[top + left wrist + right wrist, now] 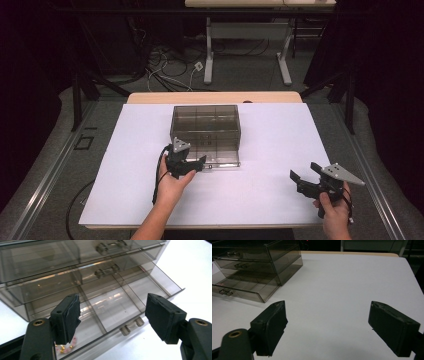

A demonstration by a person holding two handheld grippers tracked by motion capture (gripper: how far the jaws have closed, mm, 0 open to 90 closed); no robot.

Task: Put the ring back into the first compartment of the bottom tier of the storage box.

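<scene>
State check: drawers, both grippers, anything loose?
Bottom drawer: pulled out, handle free.
Middle drawer: shut.
Top drawer: shut.
Small pink and gold item: lying in the bottom drawer.
Left gripper: open, fingers over the bottom drawer.
Right gripper: open, over bare table.

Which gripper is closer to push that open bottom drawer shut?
Left, probably. The left gripper hangs open right at the bottom drawer, its handle between the jaws. The right gripper sits far off over bare table.

Drawer unit [205,131] mid-table [270,200], far side
</scene>
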